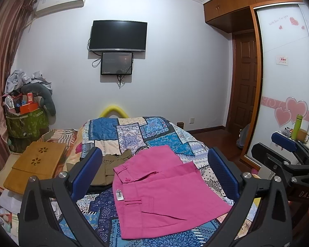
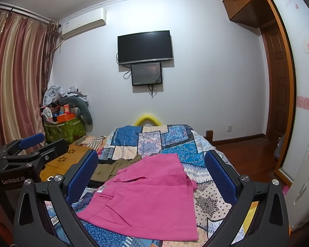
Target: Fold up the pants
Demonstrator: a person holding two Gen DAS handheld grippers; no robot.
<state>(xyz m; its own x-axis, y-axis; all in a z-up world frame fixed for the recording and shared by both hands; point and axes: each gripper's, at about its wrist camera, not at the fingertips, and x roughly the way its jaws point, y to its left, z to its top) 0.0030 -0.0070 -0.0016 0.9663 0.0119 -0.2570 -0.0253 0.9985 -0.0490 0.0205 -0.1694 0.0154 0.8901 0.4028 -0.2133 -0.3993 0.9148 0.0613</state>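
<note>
Hovering above the bed [image 1: 134,131], both grippers hold nothing: left gripper [image 1: 154,170] fingers spread wide, right gripper [image 2: 151,173] fingers likewise spread. Pink pants [image 1: 164,195] lie already folded into a compact stack on the patterned quilt, waistband toward the olive garment [image 1: 113,164] (touching or just beside it; overlap unclear from this angle). Judgement: fold looks nearly complete. Risks: pinching only the top layer would peel the stack open; a grab near the waistband could snag the olive garment; slack quilt might bunch and skew edges.
</note>
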